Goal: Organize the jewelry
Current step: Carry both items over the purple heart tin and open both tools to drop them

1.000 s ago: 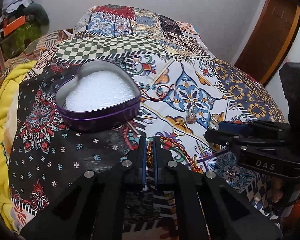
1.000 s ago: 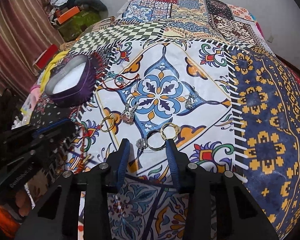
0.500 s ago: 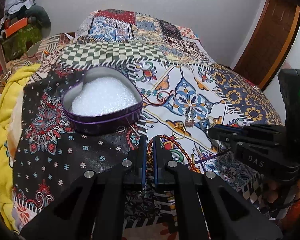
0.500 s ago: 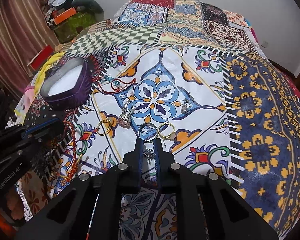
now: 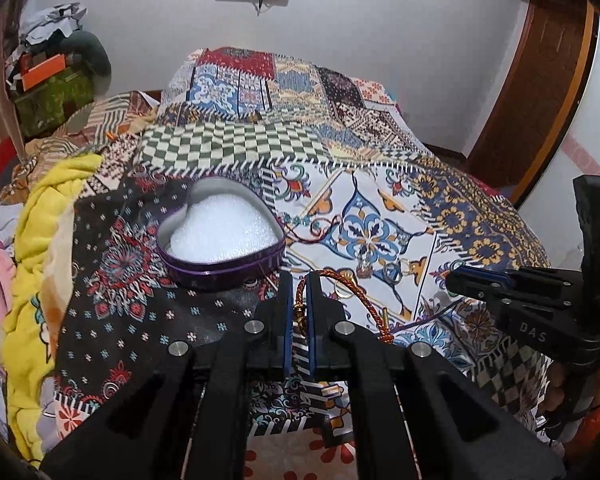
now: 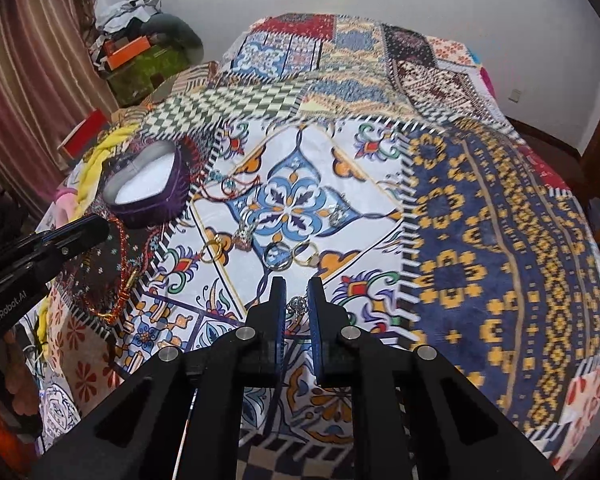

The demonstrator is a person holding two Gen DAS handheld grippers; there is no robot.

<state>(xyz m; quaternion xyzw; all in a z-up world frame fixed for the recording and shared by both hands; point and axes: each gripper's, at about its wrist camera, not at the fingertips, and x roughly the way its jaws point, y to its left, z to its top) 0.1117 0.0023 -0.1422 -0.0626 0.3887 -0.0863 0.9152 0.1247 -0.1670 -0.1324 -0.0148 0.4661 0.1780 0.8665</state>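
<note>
- Since the earlier frames, both tools have risen off the bed: the right tool, open around the rings a second ago, is now pinched on one small silver ring lifted clear of the quilt, and the heart tin looks farther off in the left view.
- One bed carries everything, under one patchwork quilt of many prints.
- One yellow blanket lies bunched at the quilt's left edge.
- One purple heart-shaped tin sits open on the dark floral patch, with white padding inside; I see no jewelry in it.
- Left tool: its two fingers are clamped on one orange twisted cord bracelet, which loops out to the right and trails down to the quilt.
- One dark red cord necklace lies just right of the tin.
- About six small pieces remain on the white-and-blue panel: one gold ring, one silver ring touching one thin gold ring, two small silver charm pieces, and one piece too blurred to identify.
</note>
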